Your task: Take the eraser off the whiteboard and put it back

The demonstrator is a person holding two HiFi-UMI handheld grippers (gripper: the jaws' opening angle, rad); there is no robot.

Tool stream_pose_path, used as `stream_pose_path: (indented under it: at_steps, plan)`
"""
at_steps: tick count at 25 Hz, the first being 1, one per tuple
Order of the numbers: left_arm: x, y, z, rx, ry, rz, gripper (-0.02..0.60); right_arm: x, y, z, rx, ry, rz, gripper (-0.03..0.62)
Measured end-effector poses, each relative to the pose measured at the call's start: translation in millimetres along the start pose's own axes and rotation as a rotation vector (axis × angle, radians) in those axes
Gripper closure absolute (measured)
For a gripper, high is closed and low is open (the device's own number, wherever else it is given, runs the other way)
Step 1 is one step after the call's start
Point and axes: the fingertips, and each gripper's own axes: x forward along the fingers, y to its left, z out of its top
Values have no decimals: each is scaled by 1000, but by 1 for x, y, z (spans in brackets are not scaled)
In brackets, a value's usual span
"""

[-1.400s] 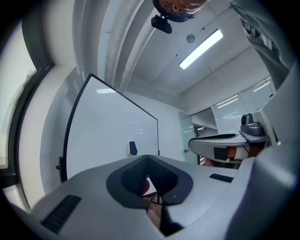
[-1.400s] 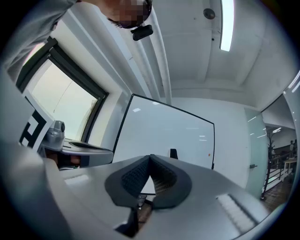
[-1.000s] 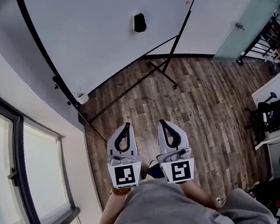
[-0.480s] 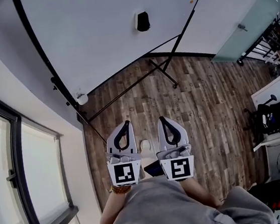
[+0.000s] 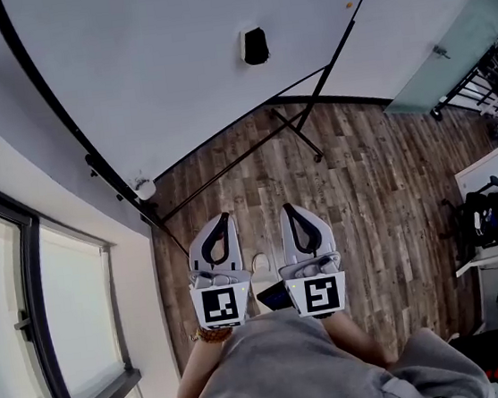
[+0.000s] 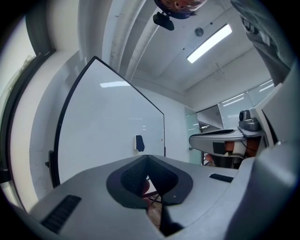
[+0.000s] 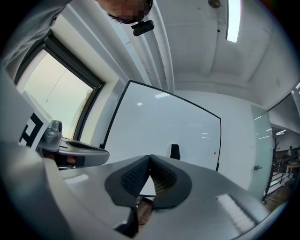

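- Your left gripper (image 5: 221,219) sits low in the centre of the head view. Its jaws are closed tip to tip with nothing between them.
- Your right gripper (image 5: 288,209) is just beside it on the right, its jaws likewise pressed together and empty.
- Both grippers point up the frame toward the whiteboard (image 5: 169,59), which fills the upper half of the head view. They are well apart from it.
- The eraser (image 5: 254,46), a small dark block, sits on the whiteboard at the top centre of the frame.
- In the left gripper view the eraser shows just above the closed jaw tips, slightly left of centre. In the right gripper view it is just above and right of the tips.
- Wooden floor (image 5: 363,171) lies between you and the board's black stand legs (image 5: 290,125).
- A window (image 5: 27,302) runs down the left edge.
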Motion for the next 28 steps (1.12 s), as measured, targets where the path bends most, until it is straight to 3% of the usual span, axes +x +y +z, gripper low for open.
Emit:
stream_pose_path:
  at_steps: [8,21,28]
  plan:
    - [56,-16,4,27,6,-8,575,31,-48,-10,20,-15,2,583]
    - [145,-43,8,73,13,46,575,84,-130,-25,35,-58,32,582]
    - [179,-61,7,122,5,78,575,104,-155,-43,21,-54,94,582]
